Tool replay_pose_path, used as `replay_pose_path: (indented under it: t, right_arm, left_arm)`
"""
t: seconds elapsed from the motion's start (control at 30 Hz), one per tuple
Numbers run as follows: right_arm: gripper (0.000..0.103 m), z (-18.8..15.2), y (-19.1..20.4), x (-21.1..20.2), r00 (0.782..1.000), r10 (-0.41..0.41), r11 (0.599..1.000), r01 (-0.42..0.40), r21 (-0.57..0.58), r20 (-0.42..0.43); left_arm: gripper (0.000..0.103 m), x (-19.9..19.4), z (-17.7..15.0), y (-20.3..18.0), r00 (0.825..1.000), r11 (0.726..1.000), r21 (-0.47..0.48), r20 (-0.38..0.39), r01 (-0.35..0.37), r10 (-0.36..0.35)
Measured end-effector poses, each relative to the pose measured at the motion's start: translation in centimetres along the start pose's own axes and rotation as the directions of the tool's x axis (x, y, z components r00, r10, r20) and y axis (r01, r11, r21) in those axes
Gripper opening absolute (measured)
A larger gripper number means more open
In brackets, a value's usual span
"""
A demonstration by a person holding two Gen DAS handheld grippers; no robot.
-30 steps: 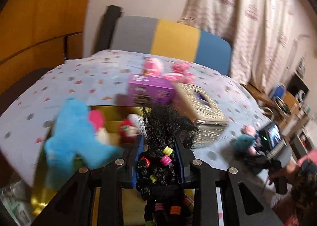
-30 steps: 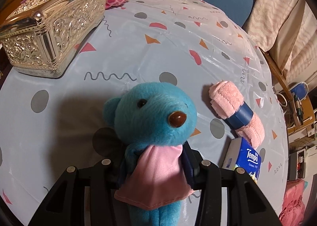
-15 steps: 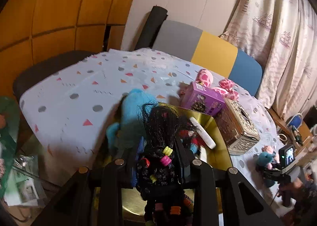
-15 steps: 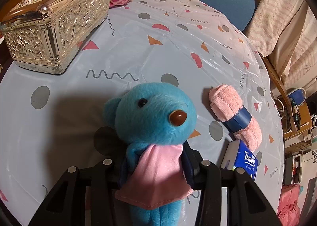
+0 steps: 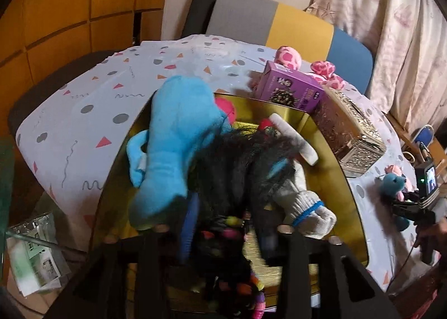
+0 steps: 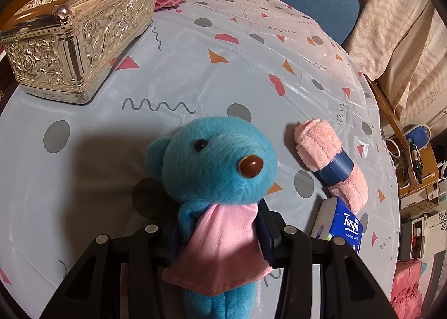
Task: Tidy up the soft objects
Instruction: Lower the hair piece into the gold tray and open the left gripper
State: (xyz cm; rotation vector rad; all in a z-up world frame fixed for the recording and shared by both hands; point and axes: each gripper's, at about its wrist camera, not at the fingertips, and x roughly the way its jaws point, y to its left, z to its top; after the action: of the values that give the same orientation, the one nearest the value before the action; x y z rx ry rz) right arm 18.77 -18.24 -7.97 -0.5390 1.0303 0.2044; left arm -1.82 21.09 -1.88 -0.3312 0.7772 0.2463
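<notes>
Down drops the left gripper (image 5: 226, 232) from half a second back, its black-haired doll (image 5: 237, 179) now low over the gold bin (image 5: 335, 156), hair brushing the blue plush (image 5: 173, 134) and sock (image 5: 301, 196) already inside. Left fingers look spread wider around the doll, blur hides whether they grip; likely a release so soft things gather in one place. Right gripper (image 6: 220, 232) barely shifts, clamped on the teddy (image 6: 215, 168) just above the table (image 6: 83, 179), waiting its turn. Towel (image 6: 329, 159) lies beside it
</notes>
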Motion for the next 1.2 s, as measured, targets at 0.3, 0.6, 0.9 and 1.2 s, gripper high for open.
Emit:
replay_pose_path:
  t: [0.3, 0.6, 0.9, 1.2]
  right_arm:
    - [0.046, 0.0, 0.0, 0.0, 1.000, 0.000, 1.000, 0.000, 0.001, 0.000]
    - [0.042, -0.1, 0.0, 0.0, 1.000, 0.001, 1.000, -0.001, -0.003, -0.004]
    - [0.042, -0.1, 0.2, 0.0, 1.000, 0.000, 1.000, 0.000, -0.002, -0.010]
    - [0.035, -0.3, 0.7, -0.3, 0.998, -0.005, 0.999, 0.008, 0.044, -0.062]
  left_arm:
    - [0.052, -0.9, -0.4, -0.8, 0.998, 0.998, 0.051, 0.050, -0.027, 0.024]
    - [0.052, -0.7, -0.9, -2.8, 0.998, 0.995, 0.088, 0.045, -0.046, 0.042]
    - [0.052, -0.6, -1.3, -4.1, 0.998, 0.993, 0.107, 0.037, -0.052, 0.048]
    - [0.055, -0.5, -1.3, -3.8, 0.997, 0.993, 0.098, 0.031, -0.067, 0.064]
